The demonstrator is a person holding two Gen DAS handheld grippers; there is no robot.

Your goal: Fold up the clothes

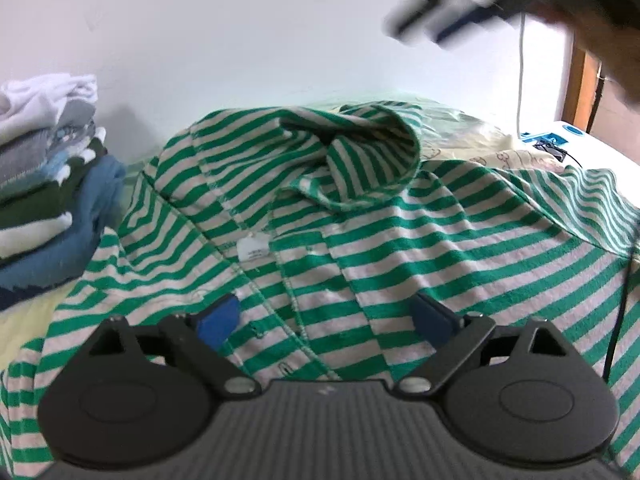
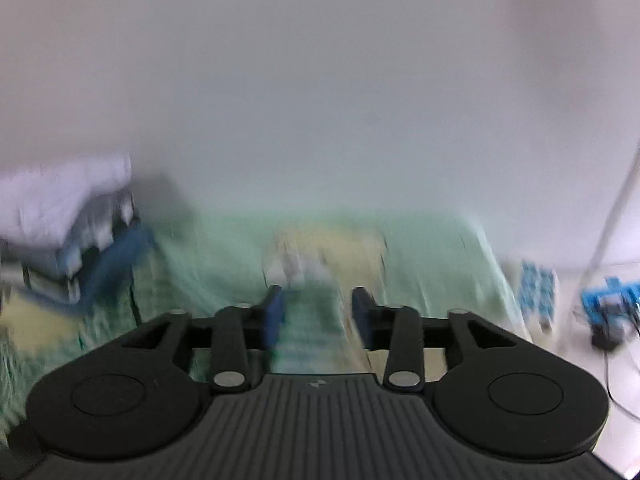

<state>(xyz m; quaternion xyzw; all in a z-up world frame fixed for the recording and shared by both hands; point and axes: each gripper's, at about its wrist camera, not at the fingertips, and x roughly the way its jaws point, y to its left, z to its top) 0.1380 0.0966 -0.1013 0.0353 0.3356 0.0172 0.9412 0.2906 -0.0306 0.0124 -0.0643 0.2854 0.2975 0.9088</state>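
Striped shirt (image 1: 360, 240) spread flat, folded stack (image 1: 52, 168) beside; R view blurred, prob. same.

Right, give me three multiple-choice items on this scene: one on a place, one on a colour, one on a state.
1. Where is the pile of folded clothes in the left wrist view?
A. left of the shirt
B. right of it
C. on top of it

2. The shirt's stripes are:
A. red and white
B. green and white
C. black and yellow

3. The left gripper is:
A. shut on the shirt
B. open over the shirt
C. holding a sock

Answers: 1 A, the pile sits at the left edge; 2 B, the stripes show clearly; 3 B, the jaws stand wide apart, empty.
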